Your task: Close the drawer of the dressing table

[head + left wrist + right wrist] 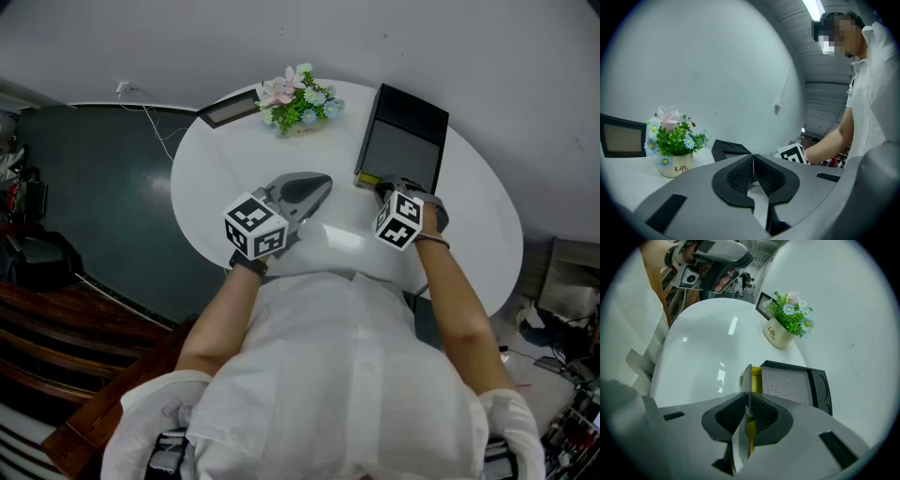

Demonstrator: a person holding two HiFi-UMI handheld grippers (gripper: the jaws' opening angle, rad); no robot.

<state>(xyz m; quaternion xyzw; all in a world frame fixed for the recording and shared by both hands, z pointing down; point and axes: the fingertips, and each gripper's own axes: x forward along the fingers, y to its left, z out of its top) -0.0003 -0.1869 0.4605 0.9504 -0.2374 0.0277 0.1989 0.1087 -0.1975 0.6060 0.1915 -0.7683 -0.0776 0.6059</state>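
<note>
At the far right of the white tabletop [225,178] sits the dark dressing table [405,141], its yellow drawer [756,380] sticking out on the near side. The right gripper [749,399] has its fingers pinching the drawer's thin front panel. The left gripper [753,161] hovers mid-tabletop, its fingers pressed together on nothing.

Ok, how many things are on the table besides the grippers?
3: flower pot at the back, picture frame left of it, dark box at right, its drawer in the right gripper. The person's body hides the near edge.
</note>
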